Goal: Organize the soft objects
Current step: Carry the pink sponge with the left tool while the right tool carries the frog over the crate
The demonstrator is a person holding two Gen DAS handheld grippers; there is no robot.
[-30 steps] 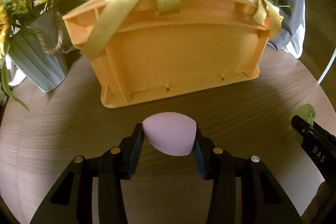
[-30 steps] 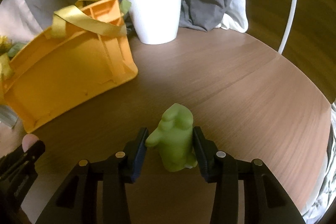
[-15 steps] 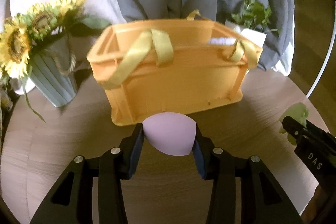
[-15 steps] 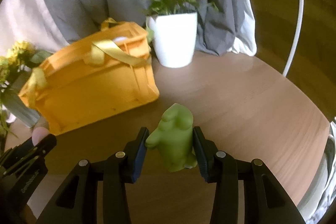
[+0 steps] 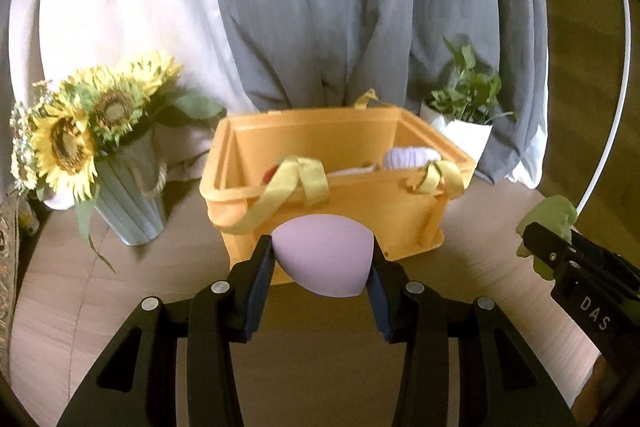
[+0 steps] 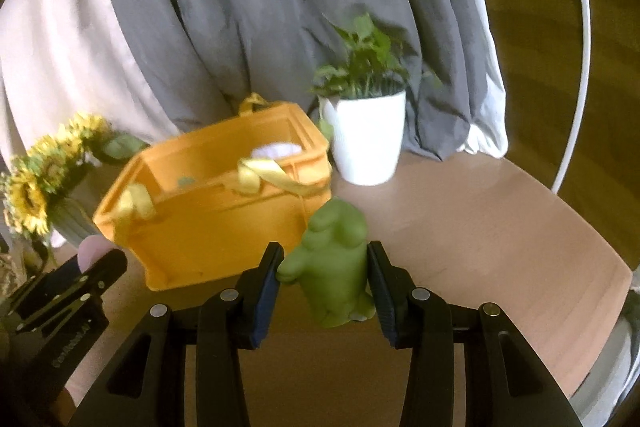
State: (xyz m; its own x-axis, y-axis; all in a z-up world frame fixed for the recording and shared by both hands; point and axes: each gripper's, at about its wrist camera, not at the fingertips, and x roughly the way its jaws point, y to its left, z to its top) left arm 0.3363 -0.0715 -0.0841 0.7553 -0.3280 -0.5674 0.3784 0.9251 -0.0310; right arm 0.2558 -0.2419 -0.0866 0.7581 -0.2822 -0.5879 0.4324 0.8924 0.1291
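A vase of sunflowers [image 5: 86, 155] stands on the round wooden table [image 5: 120, 307], off to the left of the left tongs [image 5: 323, 259], which are clamped on a lilac egg-shaped sponge [image 5: 324, 259] held up in the air, its two pads pressed against its sides. Straight ahead of those tongs and just beyond the sponge sits an open orange basket [image 5: 340, 211] with yellow ribbon handles [image 5: 288, 187], and a pale lilac item [image 5: 412, 157] rests inside it toward its right end; other contents are too blurred to name. Farther right, behind the basket's corner, a leafy plant in a white pot [image 6: 366, 143] stands before grey and white curtains [image 5: 360, 7]. At the right edge of the left view the right tongs [image 6: 323, 275] appear, and their own view shows them clamped on a green soft figure [image 6: 336, 267], upright between the pads and clear of the table. The basket lies ahead and to the left of these tongs, the pot directly beyond them, and bare tabletop stretches away to their right, where a thin white hoop [image 6: 580, 47] curves past the table's edge.
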